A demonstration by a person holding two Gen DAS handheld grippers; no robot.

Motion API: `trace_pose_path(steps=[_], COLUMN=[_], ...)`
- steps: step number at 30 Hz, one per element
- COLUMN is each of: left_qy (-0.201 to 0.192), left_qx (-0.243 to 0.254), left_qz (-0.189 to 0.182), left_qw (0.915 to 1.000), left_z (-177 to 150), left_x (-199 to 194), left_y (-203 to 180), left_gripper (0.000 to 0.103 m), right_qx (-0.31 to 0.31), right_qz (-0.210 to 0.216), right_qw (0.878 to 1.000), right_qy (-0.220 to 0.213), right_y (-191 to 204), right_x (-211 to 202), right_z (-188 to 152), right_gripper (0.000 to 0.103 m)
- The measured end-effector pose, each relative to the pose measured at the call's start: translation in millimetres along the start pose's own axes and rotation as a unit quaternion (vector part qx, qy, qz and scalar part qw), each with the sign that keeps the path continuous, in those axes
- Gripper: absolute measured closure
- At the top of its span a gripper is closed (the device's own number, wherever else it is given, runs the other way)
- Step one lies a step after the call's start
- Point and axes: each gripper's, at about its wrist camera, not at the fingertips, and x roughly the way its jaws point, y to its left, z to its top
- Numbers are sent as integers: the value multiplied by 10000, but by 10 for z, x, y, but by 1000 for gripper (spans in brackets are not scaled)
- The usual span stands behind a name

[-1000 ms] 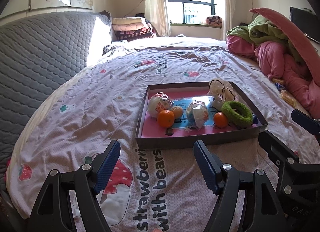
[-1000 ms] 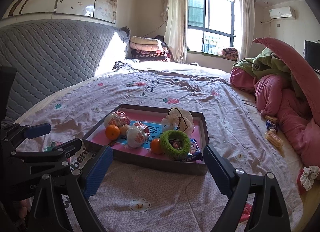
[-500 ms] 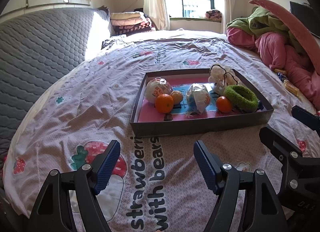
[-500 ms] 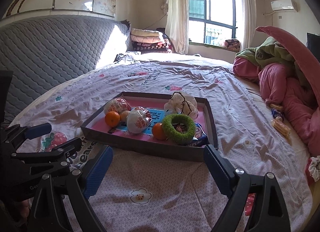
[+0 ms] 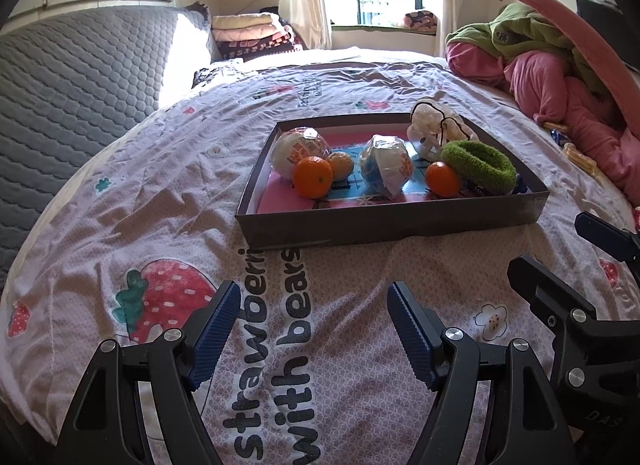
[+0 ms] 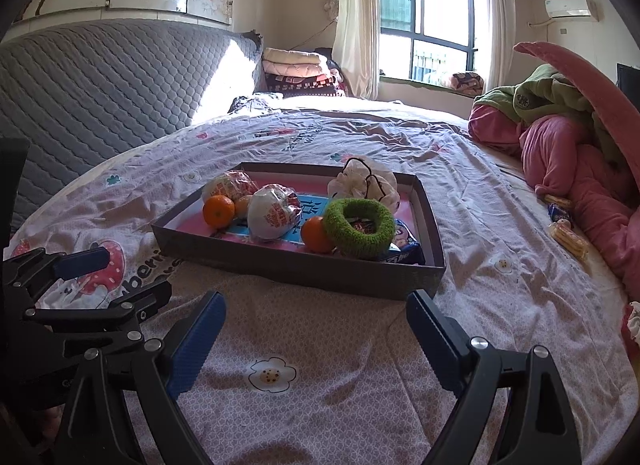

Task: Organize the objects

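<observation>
- Both claws sit lower and nearer the bed than a second ago, and the box looms larger ahead of each; nothing inside it has shifted.
- Left claw [image 5: 314,323] has its jaws wide apart and holds nothing, hovering over the printed bedsheet [image 5: 168,201].
- Right claw [image 6: 316,335] is likewise spread wide and holds nothing, with the box's near wall just ahead of its fingertips.
- Shallow box [image 5: 384,221] lies on the bed ahead of both claws, well apart from the left one; thin cardboard walls would likely flex, so it is better gripped at a corner.
- Wrapped bun [image 5: 298,151] at the far left: soft, crinkly film, probably slippery; pinch it gently across its middle.
- Left orange [image 5: 313,183] touches the bun; firm, round, liable to roll, so take it across its widest part.
- Middle wrapped bun [image 5: 386,169] is equally squashy.
- Right orange [image 5: 443,179] rests against the green scrunchie [image 5: 478,165], which is light and soft; grab its rim.
- White bag [image 5: 434,131] behind looks limp.
</observation>
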Motion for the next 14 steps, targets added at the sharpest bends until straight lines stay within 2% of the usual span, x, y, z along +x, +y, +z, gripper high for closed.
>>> trace_pose_path(steps=[14], left_qy=[127], left_qx=[-83], left_qz=[-142], left_qw=[9998], left_z=[-54], left_x=[98], left_y=[20], left_gripper=[26], right_qx=[144], right_qz=[-59], right_qw=[9997], right_qy=[187], right_y=[-73], right_x=[82], right_z=[-51], right_gripper=[11])
